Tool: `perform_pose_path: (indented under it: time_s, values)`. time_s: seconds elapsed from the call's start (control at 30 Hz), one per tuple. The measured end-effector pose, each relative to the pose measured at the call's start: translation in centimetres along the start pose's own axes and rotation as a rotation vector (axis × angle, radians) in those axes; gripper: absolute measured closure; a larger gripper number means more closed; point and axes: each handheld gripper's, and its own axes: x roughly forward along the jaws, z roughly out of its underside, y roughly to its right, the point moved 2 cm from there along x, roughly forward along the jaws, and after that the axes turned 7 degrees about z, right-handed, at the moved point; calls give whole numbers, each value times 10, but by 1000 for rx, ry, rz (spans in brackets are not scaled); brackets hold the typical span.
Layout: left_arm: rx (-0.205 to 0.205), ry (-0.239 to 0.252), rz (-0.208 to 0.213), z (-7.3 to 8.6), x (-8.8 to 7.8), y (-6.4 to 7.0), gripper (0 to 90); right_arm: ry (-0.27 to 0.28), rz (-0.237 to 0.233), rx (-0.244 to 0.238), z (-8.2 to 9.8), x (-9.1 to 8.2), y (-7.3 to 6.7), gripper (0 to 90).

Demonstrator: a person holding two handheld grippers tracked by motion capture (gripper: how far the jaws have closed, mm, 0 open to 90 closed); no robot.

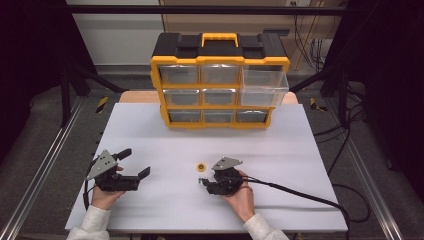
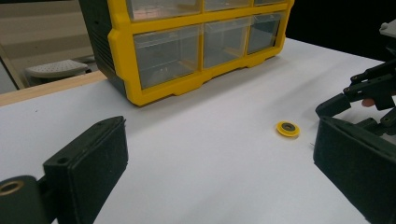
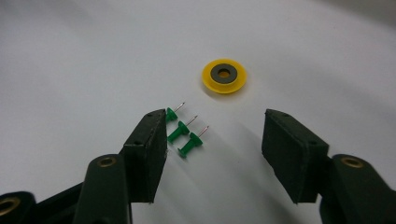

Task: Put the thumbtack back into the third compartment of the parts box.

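The left tool point(image 1: 134, 165) is resting spread wide at about eight o'clock on the white surface point(image 1: 280, 135), pinching nothing, the person's left hand point(image 1: 102, 197) just holding it there.

Moving right, the right tool point(image 3: 215, 135) is standing half spread over three green pushpins point(image 3: 183, 134), its pads not pressing on them. The pins are lying side by side between the jaws, crowded against the left pad point(image 3: 152, 140), well apart from the right one, needles pointing toward one o'clock. To do this well, I'd judge the tool needs shifting so the pins sit centred, then closing slowly so all three are caught by their heads.

The yellow ring point(image 3: 224, 75) is lying just beyond the tips at twelve o'clock. The yellow drawer cabinet point(image 1: 220, 80) is standing far back.
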Motion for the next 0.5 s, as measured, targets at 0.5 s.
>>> perform_pose_path:
  time_s: [0.5]
  values:
    - [1,-1,-1,0,0,0,27,-23,-11,-60,1,3,-8,614]
